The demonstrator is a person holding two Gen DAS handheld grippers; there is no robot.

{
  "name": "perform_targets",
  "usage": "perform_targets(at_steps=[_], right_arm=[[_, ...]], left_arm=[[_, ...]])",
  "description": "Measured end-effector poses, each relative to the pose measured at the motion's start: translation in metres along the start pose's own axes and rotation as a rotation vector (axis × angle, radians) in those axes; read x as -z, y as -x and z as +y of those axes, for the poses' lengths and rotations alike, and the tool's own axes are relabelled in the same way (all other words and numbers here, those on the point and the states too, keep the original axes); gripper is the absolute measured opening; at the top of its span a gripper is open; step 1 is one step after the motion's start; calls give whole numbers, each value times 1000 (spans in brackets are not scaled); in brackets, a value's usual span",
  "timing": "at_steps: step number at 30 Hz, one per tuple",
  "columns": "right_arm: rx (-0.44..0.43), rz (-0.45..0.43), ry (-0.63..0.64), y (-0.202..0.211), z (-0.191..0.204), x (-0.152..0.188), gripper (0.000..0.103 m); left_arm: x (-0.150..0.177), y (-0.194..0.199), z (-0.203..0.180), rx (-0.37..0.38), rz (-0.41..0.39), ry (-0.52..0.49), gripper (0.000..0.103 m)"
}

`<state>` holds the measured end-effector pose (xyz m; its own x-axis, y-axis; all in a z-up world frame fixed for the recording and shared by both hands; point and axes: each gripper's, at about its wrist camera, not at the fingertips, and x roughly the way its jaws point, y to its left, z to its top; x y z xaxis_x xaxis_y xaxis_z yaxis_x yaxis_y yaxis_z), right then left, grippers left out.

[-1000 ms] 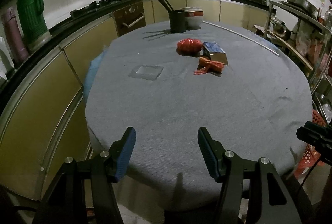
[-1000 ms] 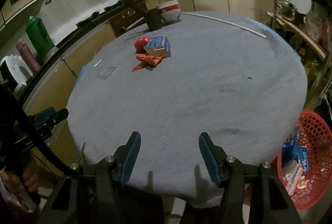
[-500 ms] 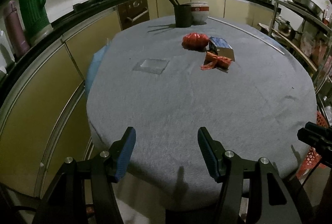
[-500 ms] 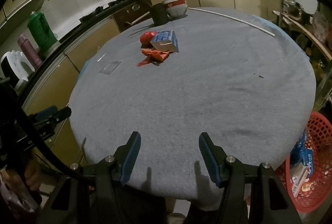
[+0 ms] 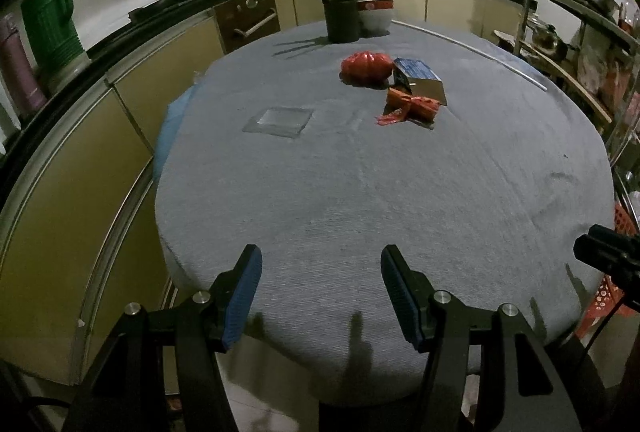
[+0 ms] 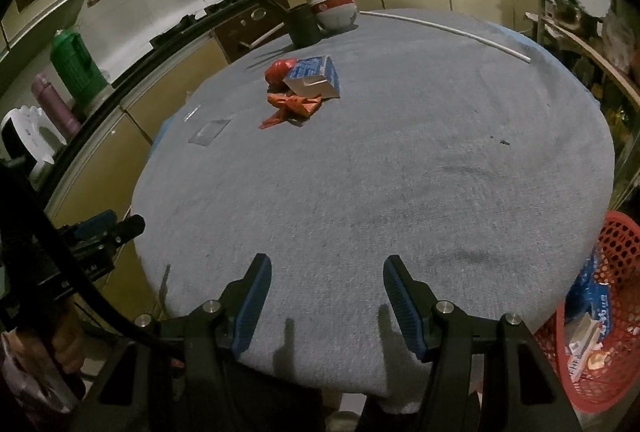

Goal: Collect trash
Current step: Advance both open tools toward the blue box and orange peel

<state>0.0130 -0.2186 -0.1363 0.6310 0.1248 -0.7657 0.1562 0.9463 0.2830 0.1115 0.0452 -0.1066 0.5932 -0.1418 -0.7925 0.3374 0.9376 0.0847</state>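
On the far half of the round grey table (image 5: 360, 200) lie a crumpled red bag (image 5: 366, 67), a blue and tan carton (image 5: 420, 80) and an orange wrapper (image 5: 412, 107). A clear plastic square (image 5: 279, 121) lies left of them. The same pile shows in the right wrist view: red bag (image 6: 279, 70), carton (image 6: 314, 78), wrapper (image 6: 294, 106), plastic square (image 6: 210, 131). My left gripper (image 5: 321, 272) is open and empty over the near table edge. My right gripper (image 6: 327, 282) is open and empty over the near edge too. A red mesh basket (image 6: 612, 312) with trash stands on the floor at the right.
A black cup with chopsticks (image 5: 341, 19) and a white bowl (image 5: 374, 12) stand at the table's far edge. A white rod (image 6: 444, 32) lies at the far right. Kitchen cabinets (image 5: 80, 136) curve along the left. A metal shelf rack (image 5: 580, 44) stands on the right.
Both grippers have drawn slightly nearer to the table and the trash pile looks a little closer. Both stay open and empty.
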Motion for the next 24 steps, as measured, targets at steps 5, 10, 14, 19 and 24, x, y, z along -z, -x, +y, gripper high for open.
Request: perform_targets(at_steps=[5, 10, 14, 19, 24], right_arm=[[-7, 1, -12, 0, -4, 0, 63], [-17, -1, -22, 0, -8, 0, 63], [-21, -7, -18, 2, -8, 1, 63], [-20, -21, -24, 8, -10, 1, 63], [-14, -40, -25, 17, -11, 3, 63]], left_arm=[[-1, 0, -5, -1, 7, -11, 63], [-1, 3, -10, -4, 3, -27, 63], [-2, 6, -14, -4, -1, -32, 63], [-3, 12, -19, 0, -11, -39, 63], [-2, 20, -25, 9, -29, -52, 63]])
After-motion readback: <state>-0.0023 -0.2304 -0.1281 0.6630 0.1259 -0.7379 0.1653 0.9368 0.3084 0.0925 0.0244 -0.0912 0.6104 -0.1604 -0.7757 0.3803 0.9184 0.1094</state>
